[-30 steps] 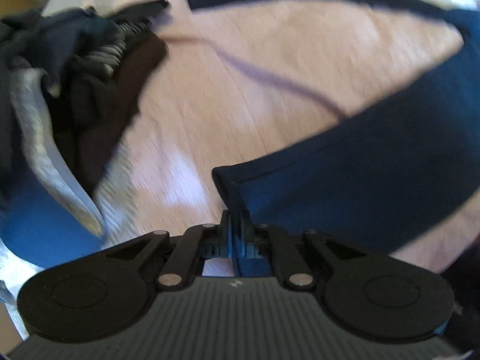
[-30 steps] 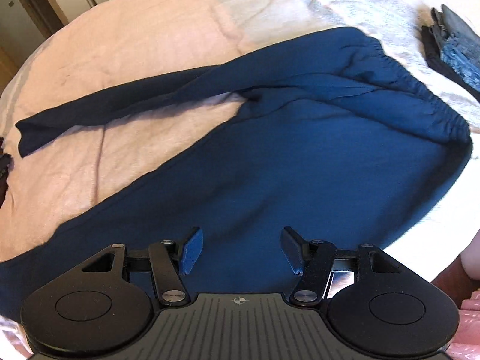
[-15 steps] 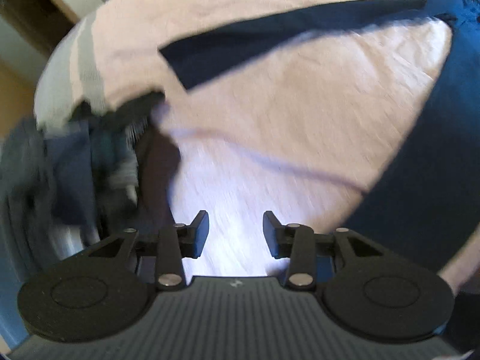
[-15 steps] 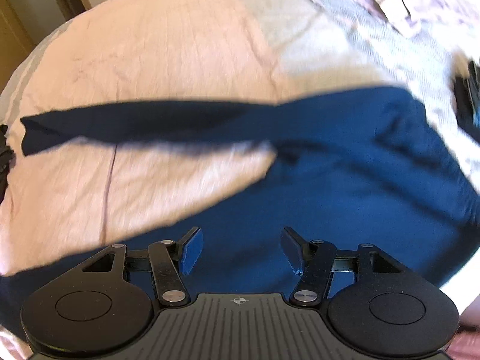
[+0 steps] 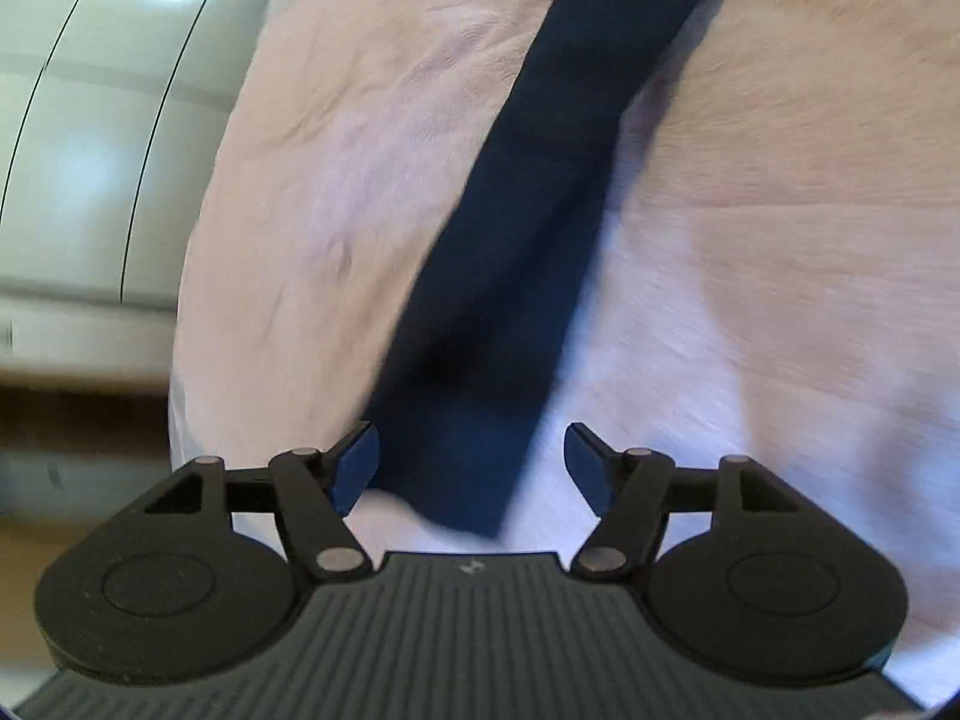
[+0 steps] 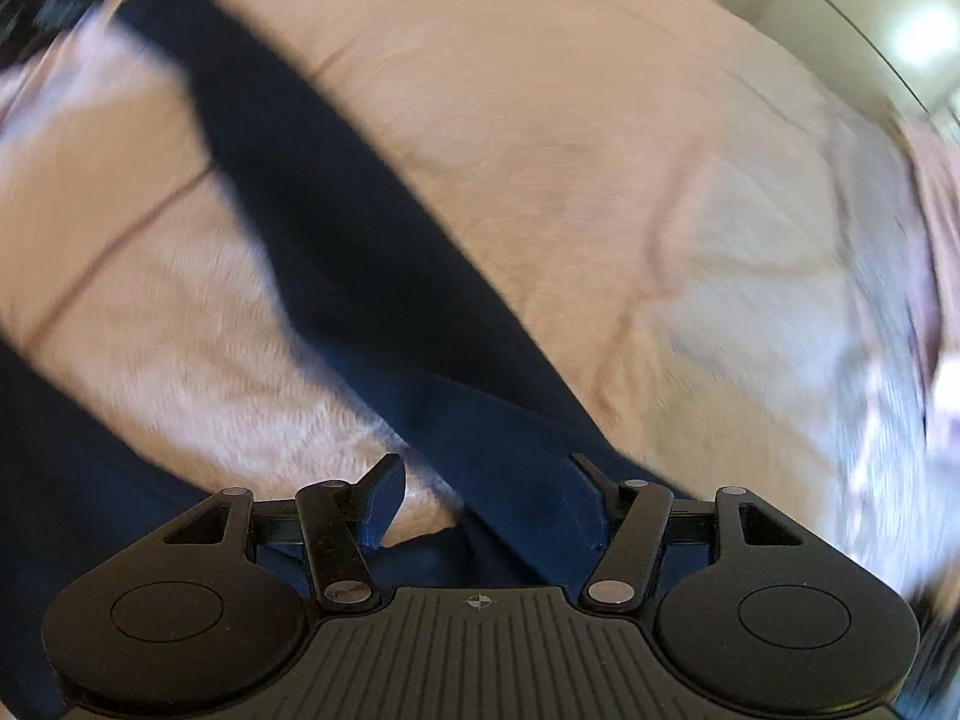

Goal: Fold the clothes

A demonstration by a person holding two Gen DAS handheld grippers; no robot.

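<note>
A pair of navy trousers lies on a pink bedsheet [image 5: 750,240]. In the left wrist view one trouser leg [image 5: 540,210] runs from the top right down to its cuff [image 5: 462,498]. The cuff lies on the sheet under the gap of my left gripper [image 5: 471,456]. Its jaws are opening and the pads do not press on the cloth. In the right wrist view the same kind of dark leg [image 6: 360,240] slants from the top left down under my right gripper [image 6: 486,486], which is open above it. More navy cloth [image 6: 54,480] fills the lower left.
Pale cupboard doors [image 5: 90,120] and a strip of wooden floor [image 5: 66,420] lie beyond the bed's left edge. In the right wrist view a paler grey patch of bedding [image 6: 780,312] lies at the right, with a cupboard [image 6: 870,18] behind it.
My left gripper let go of the near leg's cuff, opened, rolled and swung over to the far leg's cuff. The right gripper rolled and moved from the trousers' seat to over the far leg.
</note>
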